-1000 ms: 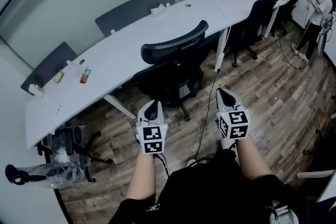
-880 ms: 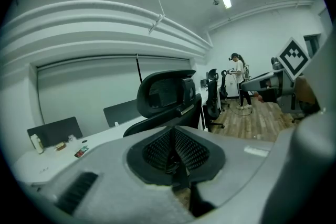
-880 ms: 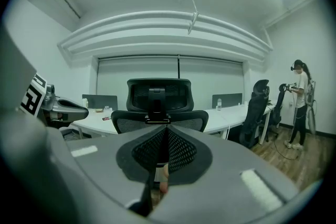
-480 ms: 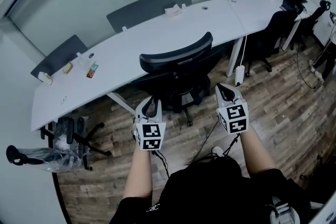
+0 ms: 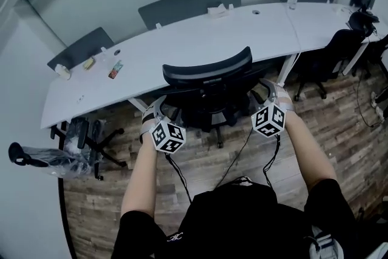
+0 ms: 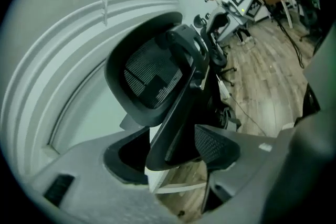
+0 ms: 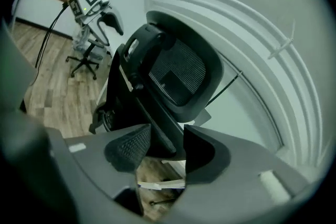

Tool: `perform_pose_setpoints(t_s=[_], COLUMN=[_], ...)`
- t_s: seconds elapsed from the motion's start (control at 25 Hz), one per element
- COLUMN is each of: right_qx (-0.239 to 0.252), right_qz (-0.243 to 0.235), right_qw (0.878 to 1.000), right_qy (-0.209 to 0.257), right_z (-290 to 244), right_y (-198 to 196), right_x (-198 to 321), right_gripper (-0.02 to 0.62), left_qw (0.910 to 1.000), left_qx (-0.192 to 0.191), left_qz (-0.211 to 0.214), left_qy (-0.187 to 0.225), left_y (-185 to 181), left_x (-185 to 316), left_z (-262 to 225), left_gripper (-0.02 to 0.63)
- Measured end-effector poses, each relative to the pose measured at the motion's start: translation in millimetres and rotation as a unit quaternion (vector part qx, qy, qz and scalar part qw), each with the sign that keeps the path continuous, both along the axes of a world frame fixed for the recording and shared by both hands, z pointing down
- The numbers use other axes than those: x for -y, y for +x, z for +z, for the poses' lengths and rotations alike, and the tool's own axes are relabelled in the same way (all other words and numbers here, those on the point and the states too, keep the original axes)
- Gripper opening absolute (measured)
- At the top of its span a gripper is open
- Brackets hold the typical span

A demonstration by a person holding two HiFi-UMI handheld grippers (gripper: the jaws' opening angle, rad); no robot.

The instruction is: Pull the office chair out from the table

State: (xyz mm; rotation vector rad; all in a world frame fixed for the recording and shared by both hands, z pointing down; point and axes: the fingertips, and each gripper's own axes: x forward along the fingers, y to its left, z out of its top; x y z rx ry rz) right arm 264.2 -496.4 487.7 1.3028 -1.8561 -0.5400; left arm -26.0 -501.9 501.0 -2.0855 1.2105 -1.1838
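Black chair [image 5: 206, 79] dead ahead; my left gripper [image 5: 156, 107] and right gripper [image 5: 272, 93], jaws just opening, each loosely straddle an armrest [image 6: 173, 131].

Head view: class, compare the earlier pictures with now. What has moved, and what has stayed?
Both came forward and rolled: the left gripper and right gripper now flank the office chair, with jaws that have just been opening and its frame between them, not gripped. The chair stays tucked under the table.
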Motion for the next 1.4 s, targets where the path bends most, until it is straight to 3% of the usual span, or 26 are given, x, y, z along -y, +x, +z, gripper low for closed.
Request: perform_pose_setpoints(t_s=[0.16, 0.4, 0.48, 0.52, 0.6, 0.64, 1.12, 1.4], right_qx=[-0.080, -0.132, -0.148, -0.163, -0.195, -0.205, -0.214, -0.212], right_qz=[-0.014, -0.018, -0.022, -0.025, -0.031, -0.032, -0.023, -0.039], right_qw=[0.997, 0.991, 0.988, 0.986, 0.980, 0.978, 0.976, 0.976], right_qy=[-0.007, -0.028, -0.024, -0.017, 0.001, 0.007, 0.012, 0.023], right_z=[11.2, 29.2, 31.7, 32.7, 34.6, 35.8, 34.1, 37.5], right_y=[15.6, 29.7, 30.3, 30.5, 30.3, 29.9, 30.3, 23.6], right_x=[31.2, 63.6, 70.3, 72.8, 76.1, 76.3, 67.6, 36.3], right_gripper=[0.242, 0.288, 0.288, 0.278, 0.207, 0.199, 0.186, 0.186], left_qw=[0.9976, 0.9933, 0.9875, 0.9819, 0.9704, 0.9682, 0.9689, 0.9713], left_qx=[0.069, 0.108, 0.150, 0.184, 0.237, 0.245, 0.244, 0.235], left_qz=[-0.008, -0.032, -0.041, -0.044, -0.042, -0.041, -0.042, -0.036], left_qy=[0.004, -0.027, -0.021, -0.008, 0.021, 0.029, 0.010, 0.013], left_y=[-8.9, -16.6, -21.9, -24.0, -25.6, -26.1, -25.2, -32.1], left_x=[23.7, 48.3, 54.6, 57.1, 59.6, 59.1, 49.8, 13.3], left_z=[3.9, 23.8, 29.0, 30.2, 31.3, 32.6, 29.6, 33.0], left_gripper=[0.278, 0.278, 0.270, 0.221, 0.185, 0.183, 0.176, 0.176])
